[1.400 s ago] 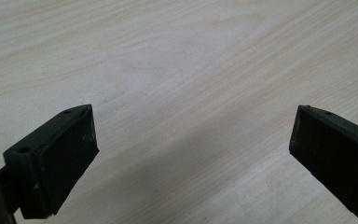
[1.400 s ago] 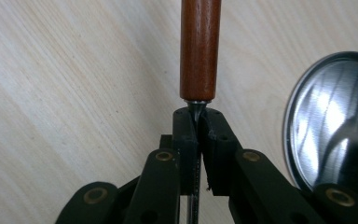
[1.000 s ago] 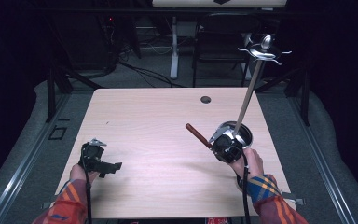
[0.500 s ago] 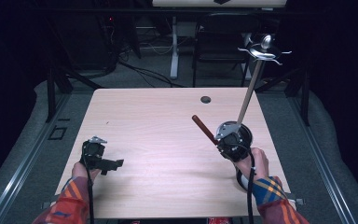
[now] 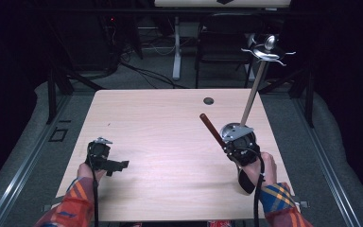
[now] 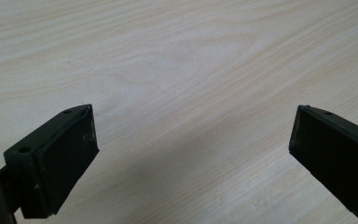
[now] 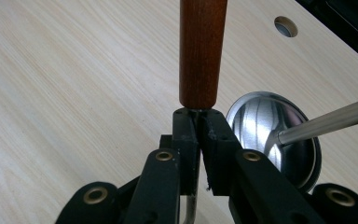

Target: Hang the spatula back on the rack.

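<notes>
My right gripper [image 5: 225, 143] [image 7: 199, 122] is shut on the thin metal shaft of a utensil, just below its brown wooden handle [image 5: 211, 128] [image 7: 201, 51]. The handle sticks out past the jaws, up and to the left over the table. Right beside this gripper stands a metal rack: a shiny round base [image 7: 272, 135], a slim pole [image 5: 254, 92] [image 7: 328, 120] and a ring of hooks on top [image 5: 267, 51]. The utensil's working end is hidden behind the gripper. My left gripper [image 5: 121, 165] [image 6: 193, 140] rests low at the table's left front, open, with bare wood between its jaws.
The light wooden table [image 5: 160, 142] has a round cable hole [image 5: 208, 100] [image 7: 285, 26] near its far edge. Beyond the table are dark floor, cables and a chair [image 5: 220, 45].
The right gripper has drifted slightly right and away, and the wooden handle's free end swung with it toward the far right. The left gripper has stayed put.
</notes>
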### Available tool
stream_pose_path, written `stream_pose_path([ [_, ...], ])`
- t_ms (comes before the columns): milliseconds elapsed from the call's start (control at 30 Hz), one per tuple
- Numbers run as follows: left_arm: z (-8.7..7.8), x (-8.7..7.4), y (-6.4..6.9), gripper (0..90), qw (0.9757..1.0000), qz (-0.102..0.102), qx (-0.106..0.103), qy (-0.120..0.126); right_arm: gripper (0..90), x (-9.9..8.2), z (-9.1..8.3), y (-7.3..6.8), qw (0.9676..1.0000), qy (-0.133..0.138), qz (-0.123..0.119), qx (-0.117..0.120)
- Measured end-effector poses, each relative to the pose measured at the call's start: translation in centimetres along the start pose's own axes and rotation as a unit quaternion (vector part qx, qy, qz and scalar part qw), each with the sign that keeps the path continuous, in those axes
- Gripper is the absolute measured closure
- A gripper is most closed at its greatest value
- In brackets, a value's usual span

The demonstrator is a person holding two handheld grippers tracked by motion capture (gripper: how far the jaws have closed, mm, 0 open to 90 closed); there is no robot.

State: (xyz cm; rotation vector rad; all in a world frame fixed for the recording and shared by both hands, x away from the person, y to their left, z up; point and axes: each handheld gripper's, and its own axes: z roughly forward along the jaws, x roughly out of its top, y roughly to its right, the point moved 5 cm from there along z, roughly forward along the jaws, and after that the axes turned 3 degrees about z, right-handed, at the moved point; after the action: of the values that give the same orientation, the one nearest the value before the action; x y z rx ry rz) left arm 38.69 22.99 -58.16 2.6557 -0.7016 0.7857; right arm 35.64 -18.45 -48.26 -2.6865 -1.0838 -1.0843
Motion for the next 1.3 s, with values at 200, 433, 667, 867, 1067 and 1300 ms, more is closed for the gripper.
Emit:
stream_pose_path([
  [200, 0.0, 0.0, -0.1, 0.9, 1.0, 0.001, 0.001, -0.001, 84.4, -0.1, -0.2, 0.5, 0.9998, 0.009, 0.018, -0.007],
  [433, 0.1, 0.2, 0.0, 0.9, 1.0, 0.006, 0.0, 0.0, 84.3, -0.2, -0.9, 1.1, 0.9991, 0.023, 0.034, -0.013],
  [667, 0.1, 0.5, 0.1, 0.9, 0.9999, 0.013, 0.0, 0.001, 84.3, -0.8, -2.4, 2.4, 0.9958, 0.044, 0.073, -0.033],
  [867, 0.6, 0.9, 0.4, 0.9, 0.9998, 0.018, -0.002, -0.001, 84.2, -1.3, -3.3, 3.2, 0.9937, 0.055, 0.089, -0.04],
  [1067, 0.4, 0.9, 0.5, 0.9, 0.9997, 0.023, 0.0, 0.001, 84.1, -1.5, -4.0, 3.9, 0.99, 0.072, 0.107, -0.057],
  [1300, 0.2, 0.8, 0.5, 1.0, 0.9997, 0.024, -0.001, 0.004, 84.2, -1.3, -4.8, 4.4, 0.9862, 0.093, 0.12, -0.067],
])
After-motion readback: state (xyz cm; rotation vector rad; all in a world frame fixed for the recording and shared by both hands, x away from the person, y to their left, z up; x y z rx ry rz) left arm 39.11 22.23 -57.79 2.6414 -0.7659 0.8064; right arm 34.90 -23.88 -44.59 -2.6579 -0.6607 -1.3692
